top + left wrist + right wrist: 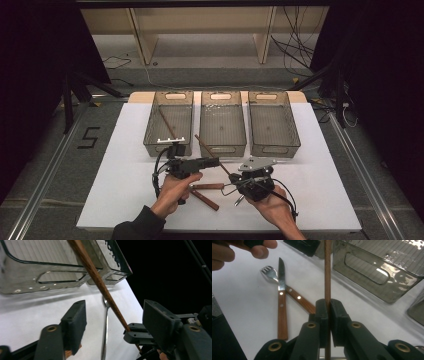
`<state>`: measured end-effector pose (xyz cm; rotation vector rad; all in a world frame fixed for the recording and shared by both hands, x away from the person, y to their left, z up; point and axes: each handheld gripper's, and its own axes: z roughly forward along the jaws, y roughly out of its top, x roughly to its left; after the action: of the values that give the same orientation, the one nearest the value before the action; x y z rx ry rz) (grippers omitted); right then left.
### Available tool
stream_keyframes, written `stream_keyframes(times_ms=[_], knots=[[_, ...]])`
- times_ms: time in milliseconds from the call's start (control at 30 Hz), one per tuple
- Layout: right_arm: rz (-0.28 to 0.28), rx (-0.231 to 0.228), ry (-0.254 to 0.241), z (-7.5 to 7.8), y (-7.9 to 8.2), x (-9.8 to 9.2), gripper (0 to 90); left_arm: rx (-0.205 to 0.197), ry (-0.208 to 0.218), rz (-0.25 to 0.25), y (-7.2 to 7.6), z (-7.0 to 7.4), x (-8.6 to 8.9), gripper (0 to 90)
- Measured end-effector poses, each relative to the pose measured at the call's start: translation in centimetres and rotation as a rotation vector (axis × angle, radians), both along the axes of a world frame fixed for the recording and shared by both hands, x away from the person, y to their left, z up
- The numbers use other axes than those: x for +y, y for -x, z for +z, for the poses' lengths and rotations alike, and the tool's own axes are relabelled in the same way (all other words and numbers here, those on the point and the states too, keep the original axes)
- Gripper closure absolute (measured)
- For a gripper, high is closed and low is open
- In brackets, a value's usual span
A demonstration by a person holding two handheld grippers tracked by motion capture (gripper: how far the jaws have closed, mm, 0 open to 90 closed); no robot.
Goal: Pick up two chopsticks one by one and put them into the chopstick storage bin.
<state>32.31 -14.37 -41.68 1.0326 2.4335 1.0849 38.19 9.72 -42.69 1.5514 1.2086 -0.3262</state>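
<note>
Near the table's front edge, right gripper pinches a wooden chopstick that slants up-left toward the middle bin. Left gripper has jaws spread, holding nothing. Knife and fork lie crossed on the white table, near-left of the chopstick.

The high view looks forward and down from the person's side, far enough to take in the whole white table and three bins at mid-frame. The left gripper view sits low and close, tilted, facing bins at upper left. The right gripper view looks along its jaws from close. All views share the stick and the bins.
</note>
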Motion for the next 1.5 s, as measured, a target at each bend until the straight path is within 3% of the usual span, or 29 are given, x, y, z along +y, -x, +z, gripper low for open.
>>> stream_keyframes(times_ms=[333,933,1100,1200,1267,1433,1500], knots=[[0.009,-0.011,-0.017,0.0,0.1,0.3,85.9,0.024,0.052,-0.027,-0.2,-0.6,-0.8,50.3],[0.012,-0.026,-0.045,0.0,0.3,0.2,85.9,0.044,0.13,0.004,-0.3,-1.0,-0.5,78.1],[0.013,-0.03,-0.058,0.0,0.3,0.1,85.8,0.079,0.209,-0.005,-0.4,-1.3,-0.3,82.6],[0.014,-0.027,-0.07,-0.1,0.2,0.0,84.5,0.078,0.216,-0.014,-0.5,-1.2,-0.3,84.3],[0.021,-0.016,-0.077,-0.1,0.1,-0.1,73.7,0.065,0.212,-0.015,-0.6,-1.0,-0.1,84.5],[0.029,-0.015,-0.124,0.5,0.2,-1.0,57.6,0.026,0.176,-0.008,-1.0,-0.2,0.6,84.6],[0.026,-0.014,-0.134,0.6,0.2,-1.3,56.8,0.009,0.161,0.001,-1.3,0.3,1.2,84.7]])
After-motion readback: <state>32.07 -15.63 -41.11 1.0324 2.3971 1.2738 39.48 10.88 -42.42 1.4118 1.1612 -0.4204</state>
